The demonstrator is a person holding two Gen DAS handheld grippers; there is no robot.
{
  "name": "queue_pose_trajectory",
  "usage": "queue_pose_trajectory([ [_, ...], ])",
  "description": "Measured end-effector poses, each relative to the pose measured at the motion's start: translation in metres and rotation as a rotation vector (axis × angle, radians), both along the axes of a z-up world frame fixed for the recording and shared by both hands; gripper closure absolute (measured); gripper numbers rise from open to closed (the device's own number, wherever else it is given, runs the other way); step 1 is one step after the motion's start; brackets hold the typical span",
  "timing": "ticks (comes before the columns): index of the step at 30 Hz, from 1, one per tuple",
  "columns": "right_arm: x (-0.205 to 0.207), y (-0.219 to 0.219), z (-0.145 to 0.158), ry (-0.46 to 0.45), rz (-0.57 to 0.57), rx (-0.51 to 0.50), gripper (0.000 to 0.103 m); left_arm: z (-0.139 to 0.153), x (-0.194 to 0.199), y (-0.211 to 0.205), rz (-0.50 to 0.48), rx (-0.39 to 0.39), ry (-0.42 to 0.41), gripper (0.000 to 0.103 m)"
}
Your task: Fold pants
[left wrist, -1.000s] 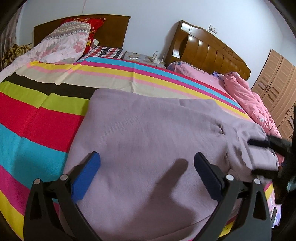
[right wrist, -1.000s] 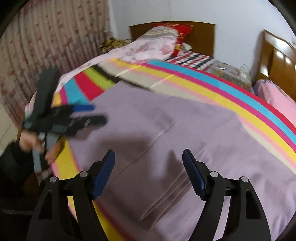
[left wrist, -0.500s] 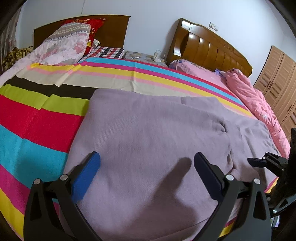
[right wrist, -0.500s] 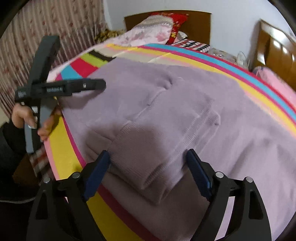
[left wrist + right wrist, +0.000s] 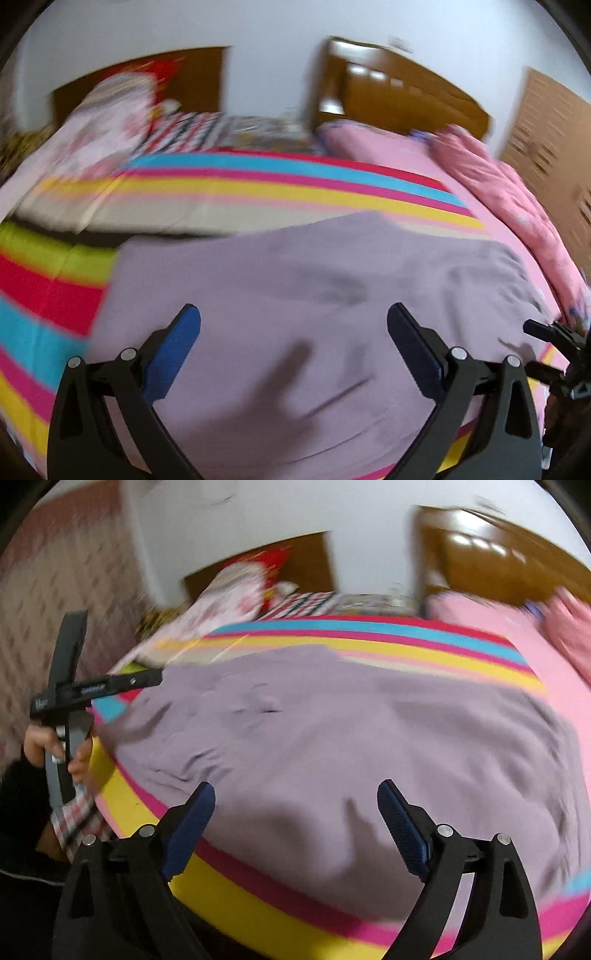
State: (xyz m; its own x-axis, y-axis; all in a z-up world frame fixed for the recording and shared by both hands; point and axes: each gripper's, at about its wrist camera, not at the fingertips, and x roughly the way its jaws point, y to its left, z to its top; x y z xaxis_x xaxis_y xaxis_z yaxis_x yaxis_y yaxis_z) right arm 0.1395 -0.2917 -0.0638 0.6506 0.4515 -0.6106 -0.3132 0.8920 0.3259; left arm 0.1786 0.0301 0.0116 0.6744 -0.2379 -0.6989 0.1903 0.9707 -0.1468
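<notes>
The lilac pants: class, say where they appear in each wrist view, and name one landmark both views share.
Left wrist view: the lilac pants fill the lower middle, spread on the striped bedspread, beyond the open left gripper.
Right wrist view: the lilac pants cover the centre, beyond the open right gripper.
Shared landmark: the glossy brown headboard, upper right in both.

This is a bedroom in a home. Two beds with brown wooden headboards [image 5: 402, 92] stand side by side, with a bright striped blanket [image 5: 258, 184], soft pillows [image 5: 110, 122] and a tall wooden wardrobe [image 5: 550, 147].
</notes>
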Motion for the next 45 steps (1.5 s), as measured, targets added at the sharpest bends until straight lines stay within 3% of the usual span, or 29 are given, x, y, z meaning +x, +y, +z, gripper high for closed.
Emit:
queue_pose_trajectory([
  [3,-0.025,-0.069,-0.012,0.048,-0.204,0.181,0.017,-0.003,0.01,-0.038,-0.081,0.02,0.008,0.002],
  [6,-0.049,-0.117,-0.028,0.102,-0.343,0.3,0.017,-0.021,0.014,-0.067,-0.105,0.086,0.031,0.002],
  [9,-0.055,-0.141,-0.037,0.126,-0.397,0.317,0.017,-0.036,0.016,-0.074,-0.104,0.11,0.061,0.002],
  [13,-0.037,-0.143,-0.04,0.161,-0.404,0.313,0.017,-0.061,0.019,-0.068,-0.086,0.156,0.12,0.002],
  [16,-0.02,-0.14,-0.046,0.226,-0.405,0.312,0.017,-0.067,0.013,-0.07,-0.106,0.194,0.085,0.002],
  [18,-0.008,-0.139,-0.045,0.251,-0.424,0.304,0.017,-0.067,0.014,-0.07,-0.103,0.191,0.088,0.002],
  [21,-0.001,-0.143,-0.048,0.277,-0.458,0.37,0.013,-0.067,0.015,-0.069,-0.105,0.185,0.091,0.002],
  [24,0.002,-0.135,-0.045,0.309,-0.414,0.301,0.012,-0.068,0.016,-0.07,-0.105,0.183,0.091,0.002],
  [27,-0.001,-0.128,-0.044,0.337,-0.37,0.297,0.014,-0.068,0.017,-0.071,-0.106,0.18,0.091,0.002],
  [33,0.009,-0.13,-0.045,0.342,-0.466,0.358,0.015,-0.068,0.019,-0.069,-0.109,0.164,0.093,0.002],
  [35,0.009,-0.127,-0.045,0.348,-0.474,0.336,0.017,-0.068,0.018,-0.066,-0.111,0.154,0.093,0.002],
  [41,0.003,-0.121,-0.042,0.383,-0.472,0.25,0.036,-0.068,0.019,-0.066,-0.112,0.148,0.092,0.002],
  [42,0.005,-0.12,-0.041,0.381,-0.486,0.229,0.044,-0.068,0.018,-0.065,-0.112,0.148,0.092,0.002],
  [43,0.006,-0.118,-0.042,0.368,-0.505,0.198,0.06,-0.068,0.018,-0.065,-0.112,0.148,0.093,0.002],
  [45,0.002,-0.124,-0.047,0.336,-0.522,0.274,0.074,-0.067,0.019,-0.065,-0.113,0.144,0.092,0.002],
])
